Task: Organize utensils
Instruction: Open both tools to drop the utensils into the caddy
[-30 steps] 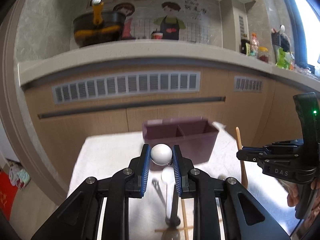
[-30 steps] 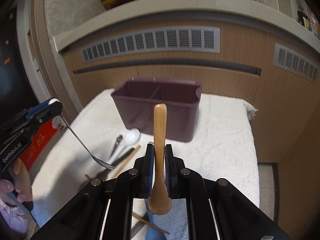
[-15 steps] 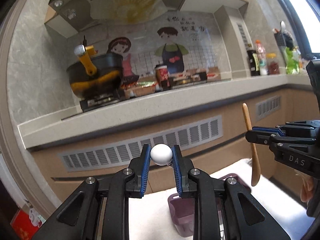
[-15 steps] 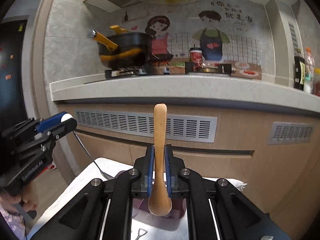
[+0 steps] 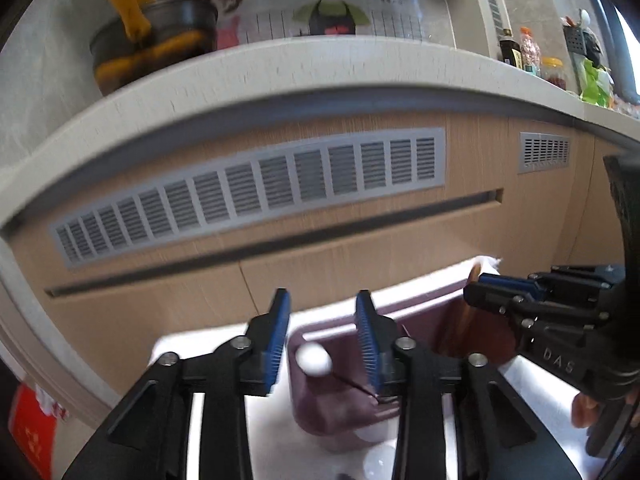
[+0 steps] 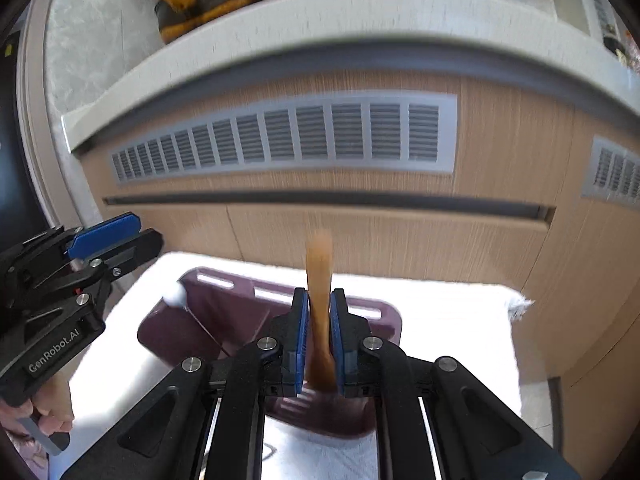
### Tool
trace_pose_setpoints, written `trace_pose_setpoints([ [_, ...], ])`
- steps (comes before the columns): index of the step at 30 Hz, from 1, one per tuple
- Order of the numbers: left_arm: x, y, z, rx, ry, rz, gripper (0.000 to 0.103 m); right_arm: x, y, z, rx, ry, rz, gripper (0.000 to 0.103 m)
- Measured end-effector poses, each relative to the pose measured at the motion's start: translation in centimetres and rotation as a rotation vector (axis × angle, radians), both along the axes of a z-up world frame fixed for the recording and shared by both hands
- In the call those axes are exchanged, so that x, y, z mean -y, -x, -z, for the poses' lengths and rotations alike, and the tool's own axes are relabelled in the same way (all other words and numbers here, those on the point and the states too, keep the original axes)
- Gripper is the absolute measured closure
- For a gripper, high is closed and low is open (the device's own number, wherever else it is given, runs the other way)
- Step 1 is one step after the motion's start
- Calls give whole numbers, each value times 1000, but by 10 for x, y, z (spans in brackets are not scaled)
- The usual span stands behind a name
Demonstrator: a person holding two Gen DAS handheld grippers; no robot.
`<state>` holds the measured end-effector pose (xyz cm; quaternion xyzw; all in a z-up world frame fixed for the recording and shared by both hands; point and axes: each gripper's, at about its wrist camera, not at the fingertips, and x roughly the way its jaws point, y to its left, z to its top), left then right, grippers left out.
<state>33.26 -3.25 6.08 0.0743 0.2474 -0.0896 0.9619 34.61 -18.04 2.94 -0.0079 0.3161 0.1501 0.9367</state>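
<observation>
Item: purple plastic utensil caddy (image 6: 192, 332), open-topped, split by an inner wall into compartments, slot handles cut in its far rim. It stands on a white towel (image 6: 448, 320) that covers the table, toward the towel's far edge, in front of a wooden cabinet front with a long grey vent grille (image 6: 288, 136).

Contents, left compartment: a ladle with a white ball-ended handle (image 5: 314, 360); the ball stands at the caddy's left rim and a thin dark shaft slants down from it into the caddy. Its bowl is hidden inside.

Contents, right side: a wooden spoon (image 6: 319, 304), upright and motion-blurred, its lower end down in the caddy behind the finger pads; whether it touches the bottom cannot be told.

Tools: left gripper (image 5: 323, 340), jaws opening, its blue pads clear of the white ball that sits between and below them. Right gripper (image 6: 319, 332), jaws nearly closed and starting to part, with both pads against the wooden spoon's handle.

Hard to make out: a pale rounded object (image 5: 380, 458) on the towel just in front of the caddy, partly covered by the left gripper's frame, unidentifiable. A person's fingers show at the frame edge on each gripper's handle. On the counter above, a dark pan with an orange handle (image 6: 208, 0) is blurred and cropped.
</observation>
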Motion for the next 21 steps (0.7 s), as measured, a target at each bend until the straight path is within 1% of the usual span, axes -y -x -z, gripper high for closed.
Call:
trace_pose_setpoints([
  [2,-2,3,2,-8,20,1,63,2,2,5,-2,16,10,88],
  [5,-13,15,0,-17,82,-7,61,11,13,6,29,29,39,84],
  [7,-22,25,1,-24,110,-15,55,16,24,3,54,33,46,76],
  [9,-33,41,4,-29,133,-33,47,20,39,1,81,57,39,59],
  [10,-38,49,6,-40,146,-41,46,21,49,0,94,82,38,54],
  [12,-47,65,14,-70,161,-55,46,20,67,-1,114,144,37,39],
  [13,-51,71,19,-84,162,-66,46,19,76,0,111,174,31,35],
  [15,-57,82,29,-128,168,-85,46,14,89,5,75,206,-1,34],
  [17,-63,93,43,-191,187,-90,46,9,103,15,10,214,-57,34],
  [20,-70,109,62,-261,202,-110,46,-6,123,40,-123,206,-199,34],
  [21,-71,114,67,-279,202,-115,46,-12,129,48,-159,210,-242,38],
])
